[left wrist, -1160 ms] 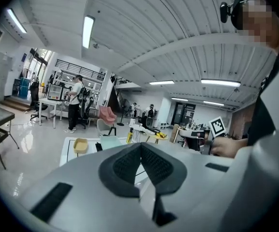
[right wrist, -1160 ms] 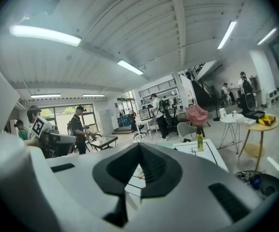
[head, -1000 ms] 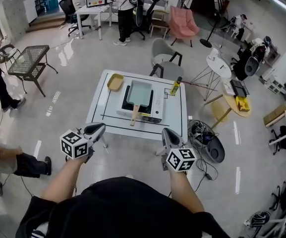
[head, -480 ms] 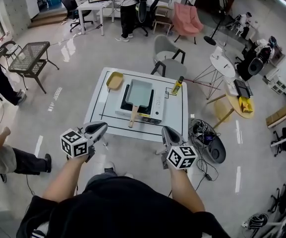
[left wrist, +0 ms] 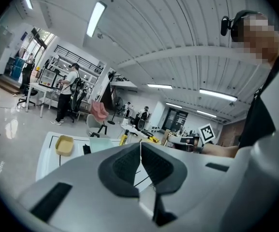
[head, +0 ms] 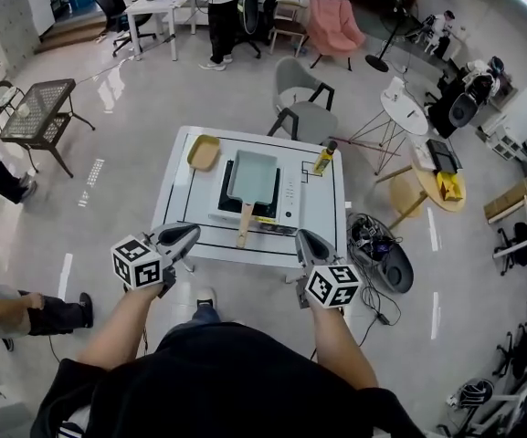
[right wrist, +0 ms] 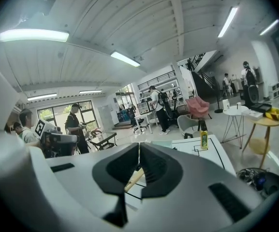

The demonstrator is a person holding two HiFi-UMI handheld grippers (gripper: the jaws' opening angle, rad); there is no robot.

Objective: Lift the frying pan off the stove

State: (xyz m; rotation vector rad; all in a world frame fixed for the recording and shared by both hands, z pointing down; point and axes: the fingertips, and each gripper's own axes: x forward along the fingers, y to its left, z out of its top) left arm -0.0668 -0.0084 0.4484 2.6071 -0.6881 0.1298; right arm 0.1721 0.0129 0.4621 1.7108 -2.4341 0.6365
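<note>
A pale green rectangular frying pan (head: pixel 253 174) with a wooden handle (head: pixel 244 225) rests on a portable stove (head: pixel 282 194) in the middle of a white table (head: pixel 181 181). My left gripper (head: pixel 190 234) hovers shut and empty at the table's near left edge. My right gripper (head: pixel 303 242) hangs shut and empty over the near right edge. In the left gripper view the jaws (left wrist: pixel 140 146) meet, with the pan (left wrist: pixel 100 144) behind them. In the right gripper view the jaws (right wrist: pixel 139 149) are closed, and the wooden handle (right wrist: pixel 134 179) shows below them.
A yellow dish (head: pixel 203 152) lies at the table's far left and a yellow bottle (head: pixel 323 160) stands at its far right. A grey chair (head: pixel 303 115) sits behind the table. Cables and a dark round object (head: pixel 382 257) lie on the floor to the right. People stand around the room.
I have stepped closer to the table, so it now sits nearer both grippers. Both grippers stay shut and held as before.
</note>
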